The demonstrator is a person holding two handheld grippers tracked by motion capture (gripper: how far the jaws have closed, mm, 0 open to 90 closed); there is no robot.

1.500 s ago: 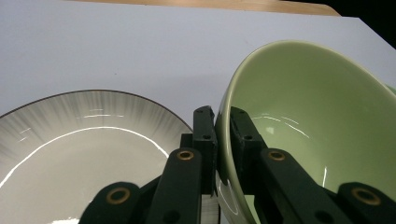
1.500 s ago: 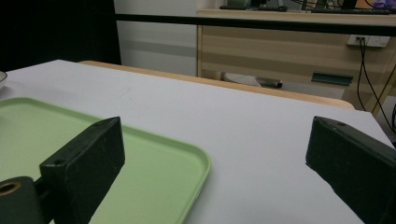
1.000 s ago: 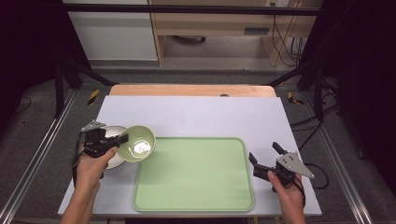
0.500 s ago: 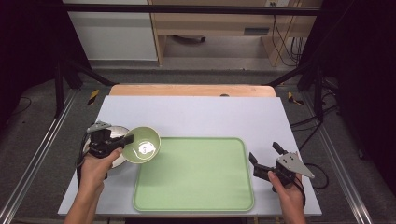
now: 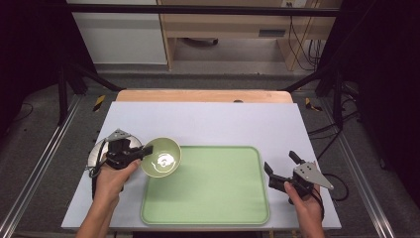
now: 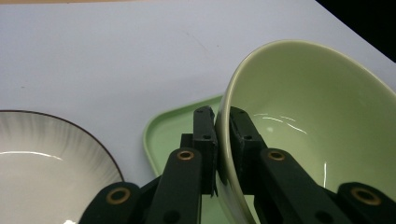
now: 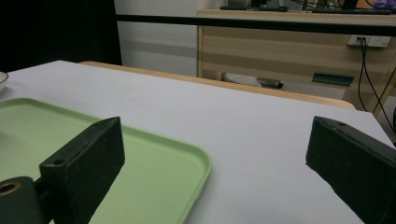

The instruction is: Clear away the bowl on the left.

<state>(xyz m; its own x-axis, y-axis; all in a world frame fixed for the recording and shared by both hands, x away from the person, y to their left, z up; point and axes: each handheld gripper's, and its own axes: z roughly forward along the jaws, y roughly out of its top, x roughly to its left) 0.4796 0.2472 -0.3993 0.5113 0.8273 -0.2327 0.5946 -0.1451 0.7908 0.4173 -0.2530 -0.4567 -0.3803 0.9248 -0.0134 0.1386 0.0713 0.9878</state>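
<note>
the left tool (image 5: 141, 151) pinches the rim of the green bowl (image 5: 161, 156), held tilted over the left edge of the green tray (image 5: 208, 208). glazed, rigid, probably slippery and breakable, so the rim suits. the right tool (image 5: 280, 167) rests spread, empty, on the surface (image 5: 223, 124).

The table's white top (image 5: 208, 124) leaves a wooden strip (image 5: 203, 95) bare along the far edge, and a small dark mark (image 5: 238, 101) sits on that edge right of the middle. On the grey floor (image 5: 223, 79), a yellow-and-black clamp (image 5: 99, 102) lies off the far left corner and another (image 5: 309, 104) off the far right corner. Metal rails (image 5: 39, 163) run along the floor beside the left and right edges. Beyond the far edge stand a white cabinet (image 5: 119, 34) and a wooden desk (image 5: 223, 25), with black cables (image 5: 302, 34) hanging at the desk's right end below a wall outlet (image 7: 371, 41).
</note>
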